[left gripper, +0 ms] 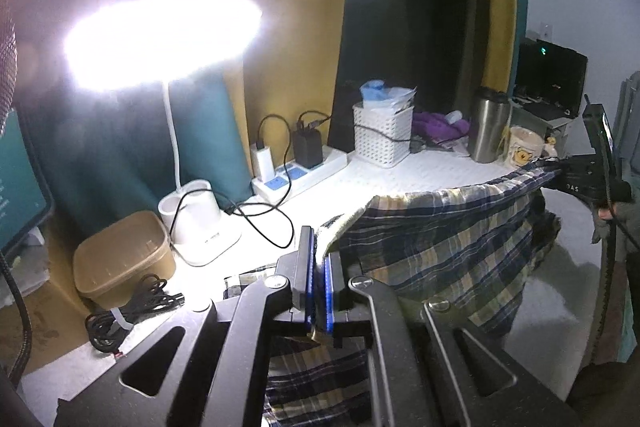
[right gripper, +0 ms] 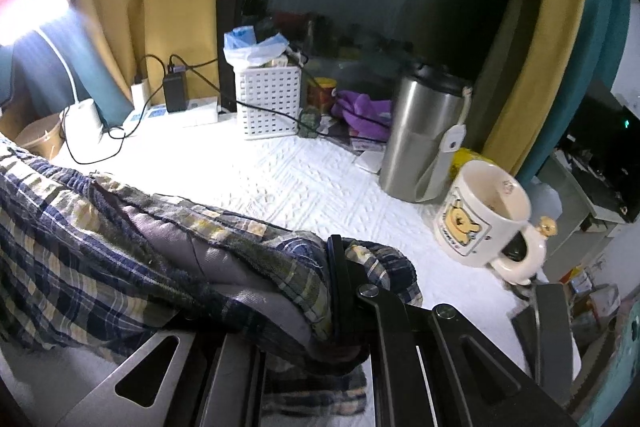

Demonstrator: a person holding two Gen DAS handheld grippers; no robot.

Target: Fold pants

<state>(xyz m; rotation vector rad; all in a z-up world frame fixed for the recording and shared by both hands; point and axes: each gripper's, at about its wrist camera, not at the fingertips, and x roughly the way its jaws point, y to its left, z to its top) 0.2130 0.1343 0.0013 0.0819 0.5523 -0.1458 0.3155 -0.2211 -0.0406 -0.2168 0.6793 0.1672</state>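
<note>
Between clamped jaws, pants edge taut

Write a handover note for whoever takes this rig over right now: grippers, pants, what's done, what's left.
Left gripper: shut on one end of the pants' top edge.
Right gripper: shut on the other end, close to the mug.
Pants: stretched between the grippers above the white table, the rest hanging down.
Done: pants picked up and spread.
Left: no fold visible yet; lay them on the table and fold, clear of the mug and flask.
</note>
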